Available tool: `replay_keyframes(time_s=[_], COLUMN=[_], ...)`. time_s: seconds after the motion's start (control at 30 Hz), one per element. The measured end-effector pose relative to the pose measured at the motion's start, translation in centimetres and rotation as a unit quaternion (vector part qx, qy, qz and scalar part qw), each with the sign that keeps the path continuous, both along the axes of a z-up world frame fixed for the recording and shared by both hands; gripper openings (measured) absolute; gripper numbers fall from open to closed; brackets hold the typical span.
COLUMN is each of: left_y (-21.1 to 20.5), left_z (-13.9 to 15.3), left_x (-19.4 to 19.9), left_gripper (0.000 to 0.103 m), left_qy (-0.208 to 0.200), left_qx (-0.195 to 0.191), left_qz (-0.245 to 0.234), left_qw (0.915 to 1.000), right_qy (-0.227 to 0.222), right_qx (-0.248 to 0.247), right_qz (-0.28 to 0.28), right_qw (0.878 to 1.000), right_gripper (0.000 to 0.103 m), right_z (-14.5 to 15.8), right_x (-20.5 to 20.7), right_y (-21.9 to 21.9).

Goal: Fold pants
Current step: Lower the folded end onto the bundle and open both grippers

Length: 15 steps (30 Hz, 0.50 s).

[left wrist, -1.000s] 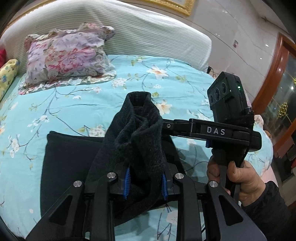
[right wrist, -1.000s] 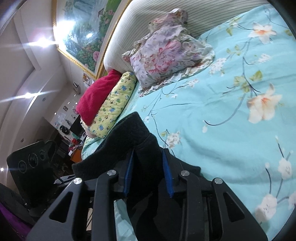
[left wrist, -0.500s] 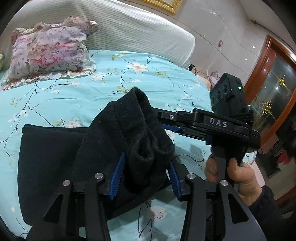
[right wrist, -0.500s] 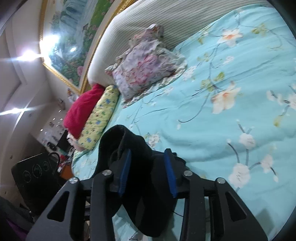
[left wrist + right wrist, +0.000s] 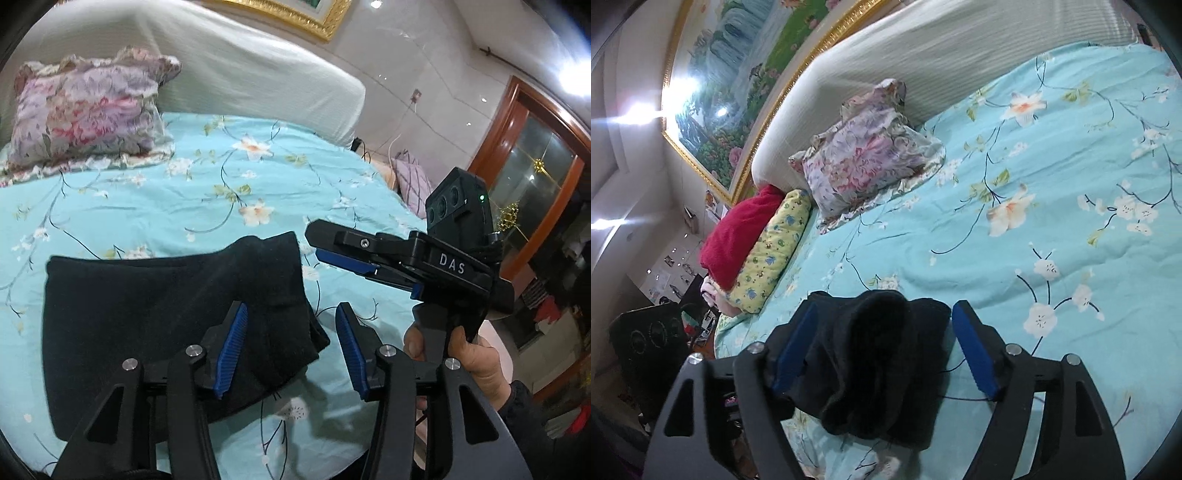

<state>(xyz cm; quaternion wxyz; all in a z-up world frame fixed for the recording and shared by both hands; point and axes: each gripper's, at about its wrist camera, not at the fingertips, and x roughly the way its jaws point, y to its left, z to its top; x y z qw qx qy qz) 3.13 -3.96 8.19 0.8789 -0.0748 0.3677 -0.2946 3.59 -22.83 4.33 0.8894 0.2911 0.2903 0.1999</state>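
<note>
black pants [image 5: 155, 314] flat on floral turquoise bedspread [image 5: 166, 206], both opening grippers unclamped

The black pants [image 5: 166, 314] are thick, matt, fuzzy knit cloth lying on the smooth, softly creased turquoise floral bedspread [image 5: 155, 206]. The left gripper [image 5: 291, 343] and right gripper [image 5: 882, 350] look like matt black plastic with bright metal screw heads and ribbed blue rubbery pads [image 5: 231, 354]. Far back, a ribbed off-white cloth headboard [image 5: 240, 74] stands under a glossy gilt picture frame [image 5: 295, 18], and at far right is a polished reddish wooden door frame [image 5: 498, 122]
</note>
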Motion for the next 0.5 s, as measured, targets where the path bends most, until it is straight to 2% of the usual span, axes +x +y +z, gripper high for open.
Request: replay_keyframes(time_s=[0.13,0.27,0.5], left_y=[1.8,3.8,7.2], left_z=[0.4,0.5,0.3], left_x=[-0.3,-0.4,-0.1], left_gripper=[0.051,0.051,0.051], left_qy=[0.002,0.001,0.012], left_qx=[-0.014,-0.012,-0.014], left_qz=[0.016,0.041,0.087], left_qw=[0.9998,0.9991,0.9961], right_qy=[0.003,0.005,0.004], right_qx=[-0.002,0.0,-0.044], right_qz=[-0.009,-0.007,-0.016], right_qw=[1.0,1.0,0.999], right_gripper=[0.077,0.079,0.08], right_z=[0.3,0.5,1.2], right_x=[-0.8,-1.3,-2.5], right_y=[0.5,1.3,3.6])
